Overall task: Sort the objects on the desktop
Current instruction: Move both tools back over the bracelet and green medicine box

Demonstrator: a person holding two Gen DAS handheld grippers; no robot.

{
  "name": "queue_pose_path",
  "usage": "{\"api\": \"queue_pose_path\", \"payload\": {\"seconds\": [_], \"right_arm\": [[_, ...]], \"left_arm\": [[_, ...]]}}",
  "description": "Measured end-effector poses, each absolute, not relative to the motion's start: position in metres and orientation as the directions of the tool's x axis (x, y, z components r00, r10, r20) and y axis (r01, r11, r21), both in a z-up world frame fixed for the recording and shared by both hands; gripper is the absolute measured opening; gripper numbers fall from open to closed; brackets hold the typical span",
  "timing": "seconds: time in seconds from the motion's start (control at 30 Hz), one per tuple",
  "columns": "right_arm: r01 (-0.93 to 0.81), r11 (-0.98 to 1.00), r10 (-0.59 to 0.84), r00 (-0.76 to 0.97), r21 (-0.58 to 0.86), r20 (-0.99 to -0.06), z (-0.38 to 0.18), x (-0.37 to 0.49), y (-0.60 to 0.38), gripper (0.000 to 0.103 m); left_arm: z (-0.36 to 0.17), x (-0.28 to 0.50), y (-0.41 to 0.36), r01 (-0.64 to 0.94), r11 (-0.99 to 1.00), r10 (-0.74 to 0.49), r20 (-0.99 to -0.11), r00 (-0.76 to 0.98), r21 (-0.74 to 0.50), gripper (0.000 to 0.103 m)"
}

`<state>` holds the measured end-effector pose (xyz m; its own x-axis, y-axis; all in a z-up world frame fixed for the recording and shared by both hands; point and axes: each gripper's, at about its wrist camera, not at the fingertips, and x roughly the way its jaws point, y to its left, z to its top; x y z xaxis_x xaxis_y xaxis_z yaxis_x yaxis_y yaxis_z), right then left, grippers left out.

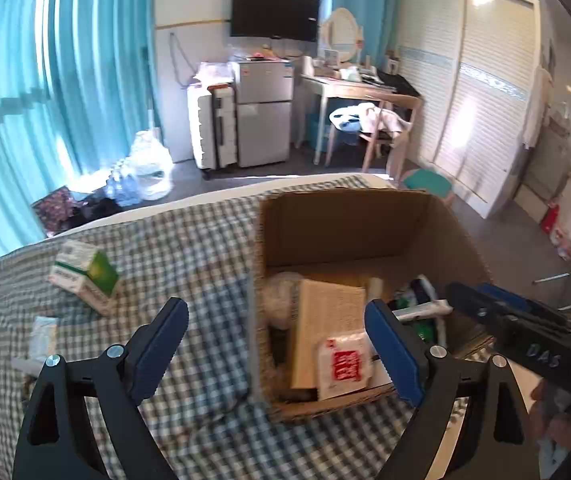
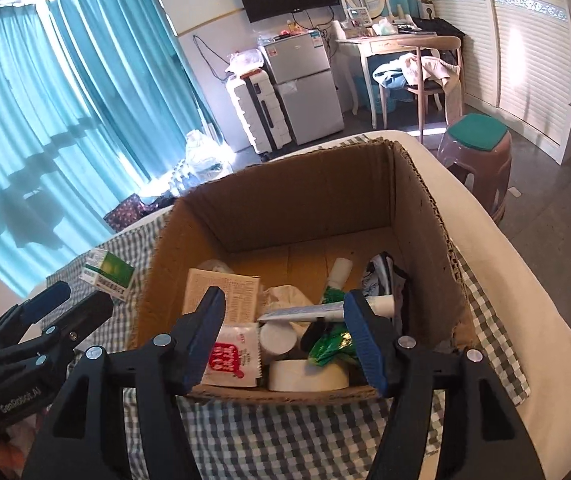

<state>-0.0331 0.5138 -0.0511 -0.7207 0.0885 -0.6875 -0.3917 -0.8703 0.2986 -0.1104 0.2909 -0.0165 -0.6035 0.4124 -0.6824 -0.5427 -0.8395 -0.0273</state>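
The green-and-white boxes (image 1: 84, 276) are lying far left of the left gripper (image 1: 277, 350), its fingers spreading empty, nearer than the right gripper (image 2: 283, 340), also spread.

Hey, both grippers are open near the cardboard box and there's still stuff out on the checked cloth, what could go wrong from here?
1. The cardboard box is already crowded: the tape roll, toothpaste tube and red-and-white sachet overlap, so another item may land on top and slide.
2. The box sits near the surface's edge; a push from the right gripper might shift it.
3. The green-and-white boxes are stacked unevenly; the left gripper may topple them.
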Motion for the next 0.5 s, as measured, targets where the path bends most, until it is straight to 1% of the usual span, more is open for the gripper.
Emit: {"api": "queue_pose_path", "payload": {"seconds": [0.1,0.2,0.27,0.3,0.5], "right_arm": [[-0.371,-0.881,0.092,-0.743,0.293,-0.663,-0.038,-0.023,0.498,0.062],[-0.334,-0.897,0.084,-0.773,0.29,-0.629,-0.025,-0.012,0.476,0.062],[-0.299,-0.91,0.069,-0.794,0.289,-0.604,-0.017,-0.007,0.458,0.062],[-0.279,-0.916,0.055,-0.799,0.288,-0.599,-0.014,-0.005,0.449,0.062],[-0.16,-0.953,-0.02,-0.812,0.256,-0.583,-0.004,-0.003,0.381,0.062]], "left_arm": [[-0.008,-0.106,0.261,-0.491,-0.871,0.349,-0.683,-0.642,0.016,0.094],[0.002,-0.097,0.225,-0.41,-0.908,0.252,-0.663,-0.705,0.091,0.095],[0.009,-0.094,0.202,-0.356,-0.926,0.193,-0.651,-0.734,0.126,0.103],[0.014,-0.091,0.19,-0.324,-0.936,0.164,-0.643,-0.749,0.139,0.103],[0.033,-0.078,0.119,-0.218,-0.969,0.099,-0.62,-0.779,0.12,0.103]]}}
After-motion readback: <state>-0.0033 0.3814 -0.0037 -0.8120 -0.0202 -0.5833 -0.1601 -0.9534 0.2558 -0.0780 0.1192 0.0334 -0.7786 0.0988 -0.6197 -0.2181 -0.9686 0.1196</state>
